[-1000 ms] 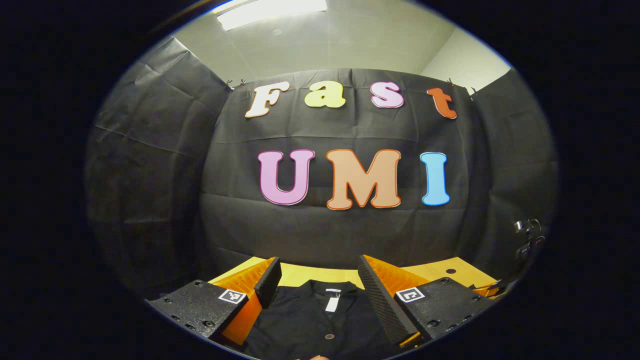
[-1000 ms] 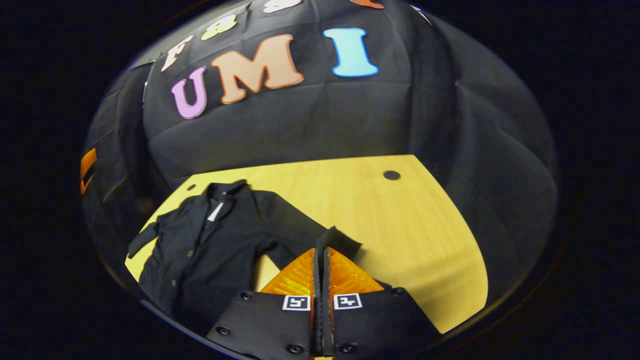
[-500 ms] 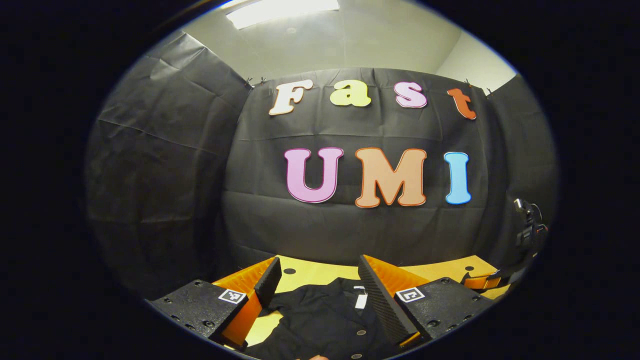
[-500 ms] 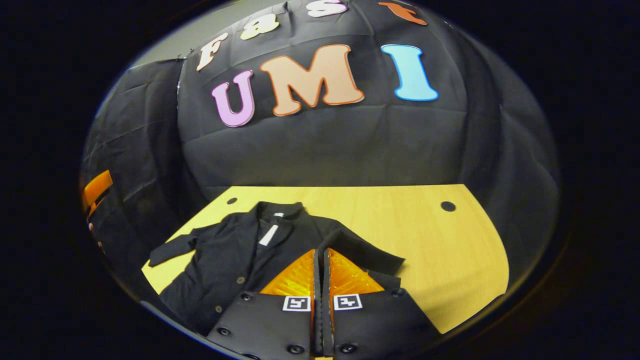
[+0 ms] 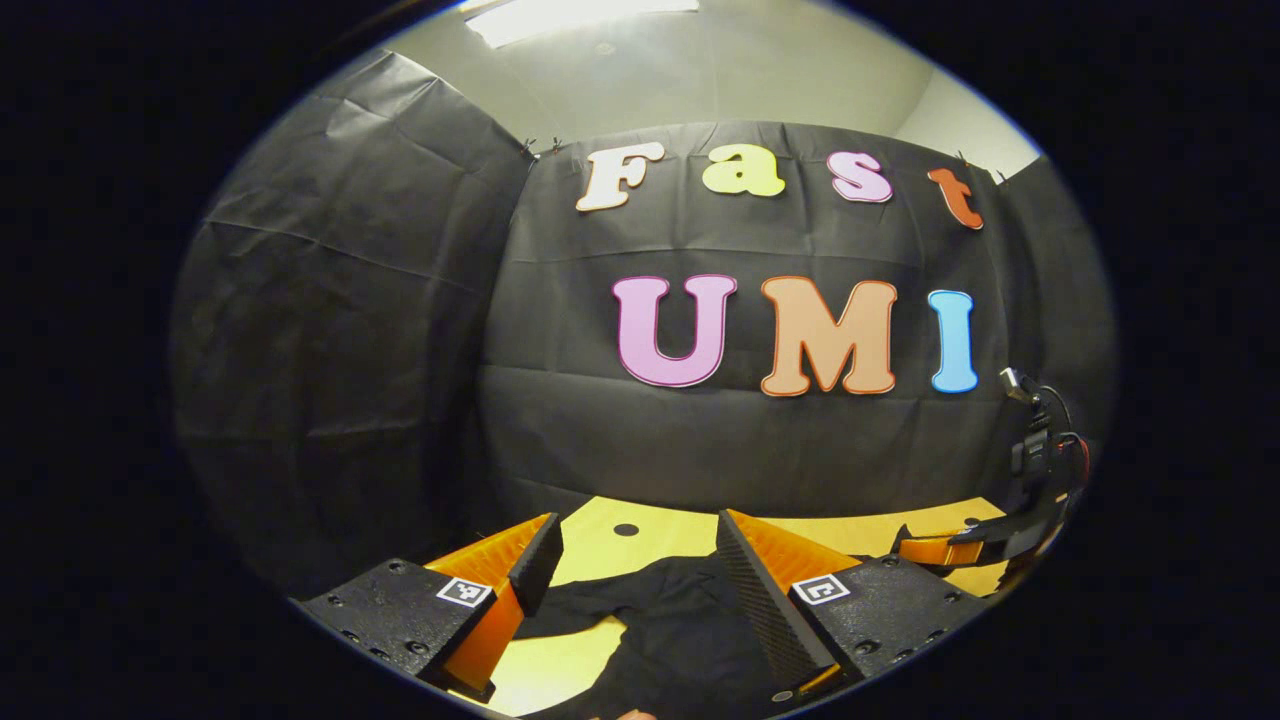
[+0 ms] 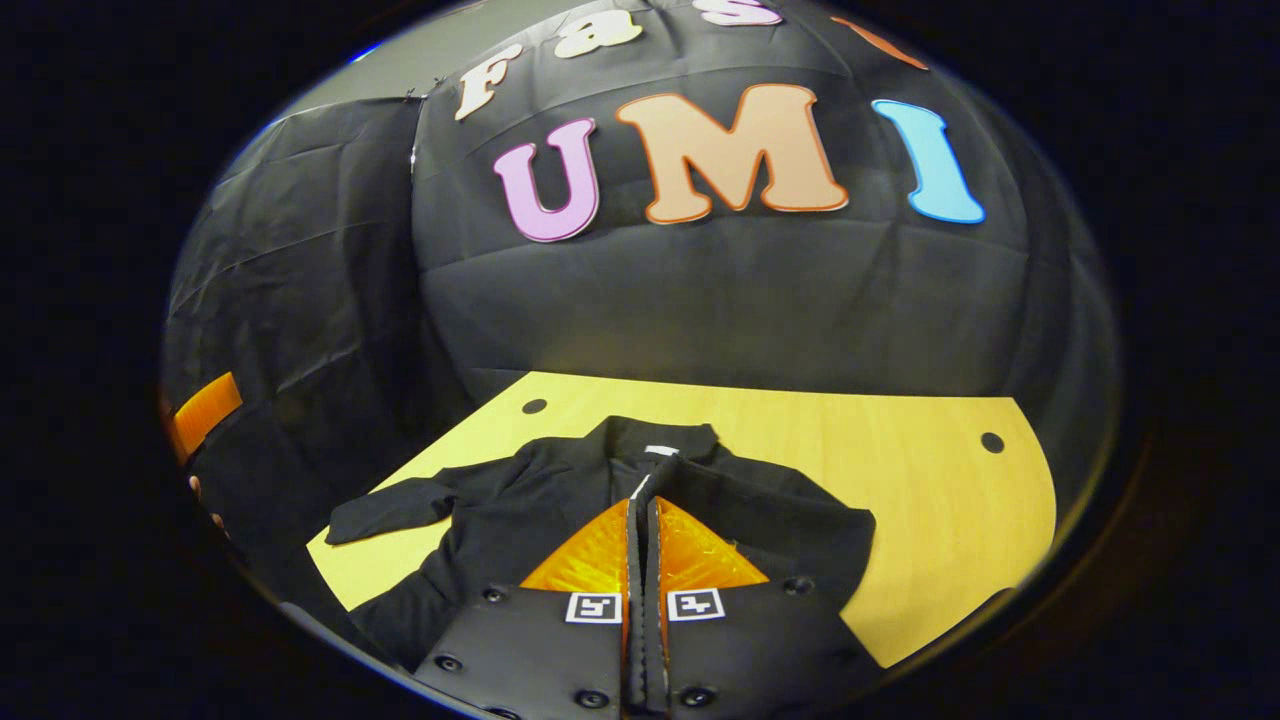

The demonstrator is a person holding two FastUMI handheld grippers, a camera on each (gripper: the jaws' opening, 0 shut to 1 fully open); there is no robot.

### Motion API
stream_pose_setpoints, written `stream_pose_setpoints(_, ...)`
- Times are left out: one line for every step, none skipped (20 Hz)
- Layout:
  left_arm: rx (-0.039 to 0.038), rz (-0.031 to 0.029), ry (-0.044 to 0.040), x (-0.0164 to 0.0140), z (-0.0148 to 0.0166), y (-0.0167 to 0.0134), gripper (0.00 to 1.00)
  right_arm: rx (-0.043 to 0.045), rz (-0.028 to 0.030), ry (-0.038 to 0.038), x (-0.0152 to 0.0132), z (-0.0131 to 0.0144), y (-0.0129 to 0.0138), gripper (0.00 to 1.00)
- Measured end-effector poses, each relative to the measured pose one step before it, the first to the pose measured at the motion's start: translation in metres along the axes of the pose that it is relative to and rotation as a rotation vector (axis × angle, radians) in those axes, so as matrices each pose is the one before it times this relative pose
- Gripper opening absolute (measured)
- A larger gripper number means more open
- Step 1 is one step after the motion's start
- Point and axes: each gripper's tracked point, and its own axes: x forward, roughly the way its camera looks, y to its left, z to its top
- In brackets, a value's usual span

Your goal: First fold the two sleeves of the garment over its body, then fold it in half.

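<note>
A black buttoned garment (image 6: 520, 500) lies flat on the yellow table (image 6: 900, 500), collar (image 6: 660, 438) toward the wall. My right gripper (image 6: 643, 508) is shut on the cuff of one sleeve (image 6: 790, 520), which is drawn across the garment's body. The other sleeve (image 6: 385, 512) lies spread out to the left on the table. My left gripper (image 5: 635, 530) hovers open above that spread sleeve (image 5: 580, 610), with nothing between its fingers. In the left gripper view the right gripper (image 5: 940, 548) sits low at the far right.
The tabletop has small round holes (image 6: 992, 441) near its back corners. Black cloth walls close the booth behind and to the left. Bare table (image 6: 950, 560) lies to the right of the garment. The left gripper (image 6: 205, 410) peeks in at the left edge.
My right gripper has carried the sleeve cuff leftward, from beside the garment to over its body. The left gripper has shifted left, from over the collar to over the spread sleeve.
</note>
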Motion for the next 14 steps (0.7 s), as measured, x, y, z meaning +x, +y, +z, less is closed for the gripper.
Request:
stream_pose_setpoints(0.00259, 0.00546, 0.00635, 0.00289, -0.00296, 0.00662, 0.94, -0.00070, 0.00797, 0.00586, 0.00762, 0.00078, 0.00972, 0.02)
stream_pose_setpoints(0.00089, 0.00345, 0.00436, 0.00398, -0.00217, 0.00691, 0.93, -0.00475, 0.00549, 0.00401, 0.00781, 0.00022, 0.01016, 0.02)
stream_pose_setpoints(-0.00103, 0.00176, 0.00512, 0.00328, -0.00288, 0.00831, 0.93, -0.00670, 0.00424, 0.00433, 0.00712, -0.00069, 0.00899, 0.02)
stream_pose_setpoints(-0.00159, -0.00057, 0.00893, 0.00341, -0.00366, 0.00575, 0.94, -0.00508, 0.00543, 0.00517, 0.00790, 0.00034, 0.00837, 0.02)
stream_pose_setpoints(-0.00126, -0.00051, 0.00901, 0.00231, -0.00456, 0.00532, 0.94, -0.00489, 0.00356, 0.00618, 0.00712, -0.00039, 0.00868, 0.02)
stream_pose_setpoints(-0.00210, 0.00142, 0.00631, 0.00334, -0.00294, 0.00571, 0.94, -0.00517, 0.00009, 0.00707, 0.00738, 0.00023, 0.00706, 0.02)
stream_pose_setpoints(-0.00258, 0.00194, 0.00742, 0.00317, -0.00424, 0.00591, 0.93, -0.00565, -0.00085, 0.00251, 0.00697, 0.00004, 0.00683, 0.02)
stream_pose_setpoints(-0.00448, 0.00386, 0.00742, 0.00330, -0.00380, 0.00556, 0.94, -0.00385, 0.00347, 0.00501, 0.00644, 0.00162, 0.00765, 0.02)
stream_pose_setpoints(-0.00509, 0.00440, 0.00900, 0.00193, -0.00329, 0.00670, 0.94, -0.00363, 0.00389, 0.00495, 0.00703, 0.00045, 0.00841, 0.02)
stream_pose_setpoints(-0.00453, 0.00474, 0.01042, 0.00195, -0.00408, 0.00544, 0.93, -0.00500, 0.00322, 0.00293, 0.00607, 0.00158, 0.00664, 0.02)
stream_pose_setpoints(-0.00380, 0.00531, 0.01118, 0.00229, -0.00501, 0.00630, 0.94, -0.00855, 0.00787, 0.00652, 0.00628, -0.00006, 0.00669, 0.02)
stream_pose_setpoints(-0.00284, 0.00989, 0.01028, 0.00256, -0.00453, 0.00529, 0.93, -0.00615, 0.00706, 0.00769, 0.00677, -0.00031, 0.00767, 0.02)
stream_pose_setpoints(-0.00112, 0.00758, 0.00690, 0.00140, -0.00342, 0.00635, 0.94, -0.00151, 0.01187, 0.00174, 0.00741, 0.00116, 0.00622, 0.02)
stream_pose_setpoints(0.00016, 0.00828, 0.01000, 0.00122, -0.00335, 0.00525, 0.94, 0.00135, 0.01814, -0.00135, 0.00525, 0.00211, 0.00929, 0.02)
